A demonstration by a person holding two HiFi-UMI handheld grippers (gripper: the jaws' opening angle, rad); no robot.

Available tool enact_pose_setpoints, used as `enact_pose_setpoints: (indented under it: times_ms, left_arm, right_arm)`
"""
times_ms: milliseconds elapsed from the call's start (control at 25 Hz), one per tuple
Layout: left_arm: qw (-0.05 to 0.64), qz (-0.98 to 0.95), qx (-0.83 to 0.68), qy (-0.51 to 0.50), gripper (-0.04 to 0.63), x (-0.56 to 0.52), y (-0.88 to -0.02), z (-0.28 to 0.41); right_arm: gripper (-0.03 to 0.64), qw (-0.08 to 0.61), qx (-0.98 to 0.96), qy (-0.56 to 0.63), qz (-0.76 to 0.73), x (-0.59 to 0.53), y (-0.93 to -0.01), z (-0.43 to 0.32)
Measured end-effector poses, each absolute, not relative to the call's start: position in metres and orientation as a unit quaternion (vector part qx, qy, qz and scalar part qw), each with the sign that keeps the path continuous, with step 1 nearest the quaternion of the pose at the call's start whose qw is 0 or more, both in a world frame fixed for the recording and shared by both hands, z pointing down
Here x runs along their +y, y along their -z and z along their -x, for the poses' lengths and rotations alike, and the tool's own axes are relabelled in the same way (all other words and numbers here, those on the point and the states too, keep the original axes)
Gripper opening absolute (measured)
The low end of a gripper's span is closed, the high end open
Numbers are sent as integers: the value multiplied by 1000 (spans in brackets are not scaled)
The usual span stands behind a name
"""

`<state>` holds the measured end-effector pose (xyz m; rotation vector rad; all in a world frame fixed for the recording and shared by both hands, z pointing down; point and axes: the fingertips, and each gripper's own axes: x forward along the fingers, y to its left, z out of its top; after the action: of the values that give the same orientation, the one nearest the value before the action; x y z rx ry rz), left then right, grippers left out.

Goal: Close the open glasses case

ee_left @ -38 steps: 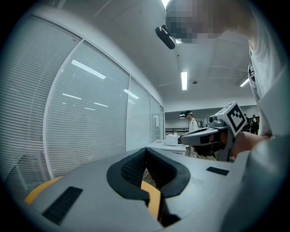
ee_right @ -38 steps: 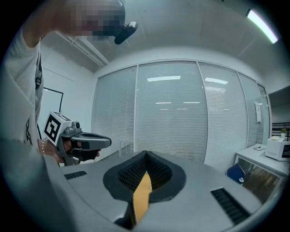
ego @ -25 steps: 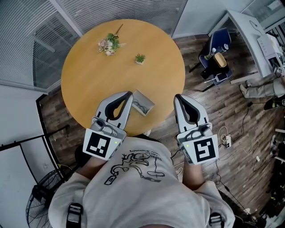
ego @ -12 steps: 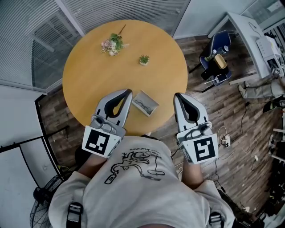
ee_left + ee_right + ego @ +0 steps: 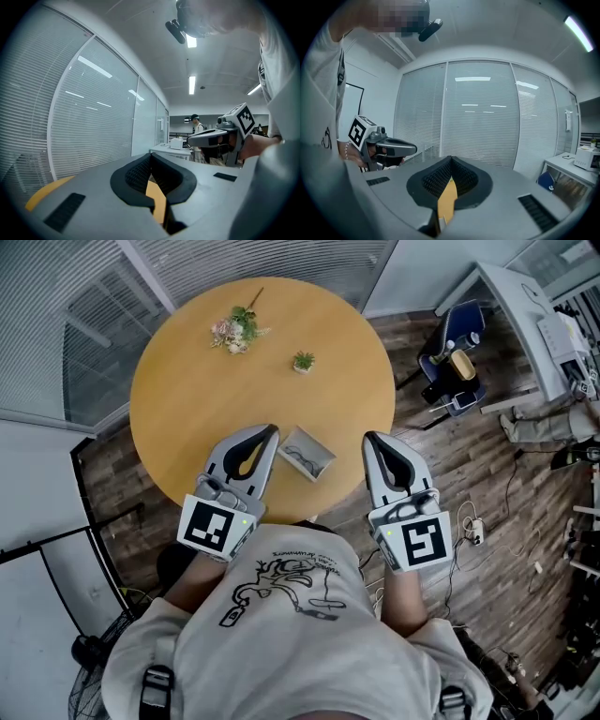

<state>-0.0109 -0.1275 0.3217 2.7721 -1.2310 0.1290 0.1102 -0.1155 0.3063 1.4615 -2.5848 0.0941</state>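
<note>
Case position: glasses case [image 5: 307,454] is seen open on the round wooden table [image 5: 187,399], close to the near edge, between the two grippers and nearer the left one.
Case contents: a dark shape, judged to be a pair of glasses, is seen lying inside.
Case handling: a light, stiff shell is expected, easily pushed across the smooth tabletop; a shove toward the near edge is to be avoided, since the edge is close.
Fragility: the shell is judged sturdy, but the glasses inside could be pinched if the lid is brought down on a raised arm.
Where to take hold: the free edge of the lid is best pressed or nudged over, while the base is steadied at a side wall; which side carries the hinge cannot be told from the head view.
Left gripper [image 5: 270,431]: jaws are seen brought together at the tips, nothing is held between them; it is held just beside the case, not touching it.
Right gripper [image 5: 372,439]: jaws are seen closed tip to tip, nothing is held; it is held off the table edge, apart from the case.
Count, task things: one case, one pair of glasses, two grippers.
Count, other things: one table, one sprig of flowers [image 5: 234,331], one small potted plant [image 5: 302,361], both well apart from the case.
</note>
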Motion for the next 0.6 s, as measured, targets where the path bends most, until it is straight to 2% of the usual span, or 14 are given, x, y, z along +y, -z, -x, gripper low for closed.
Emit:
enact_pose_setpoints:
  times_ms: [160, 600]
  left_arm:
    - [63, -911, -404, -54, 20, -130, -340, 13]
    - [89, -910, -392, -101, 21, -130, -403, 15]
  right_arm:
    - [9, 120, -866, -48, -483, -115, -333, -110]
    - [12, 143, -857, -83, -488, -113, -383, -113]
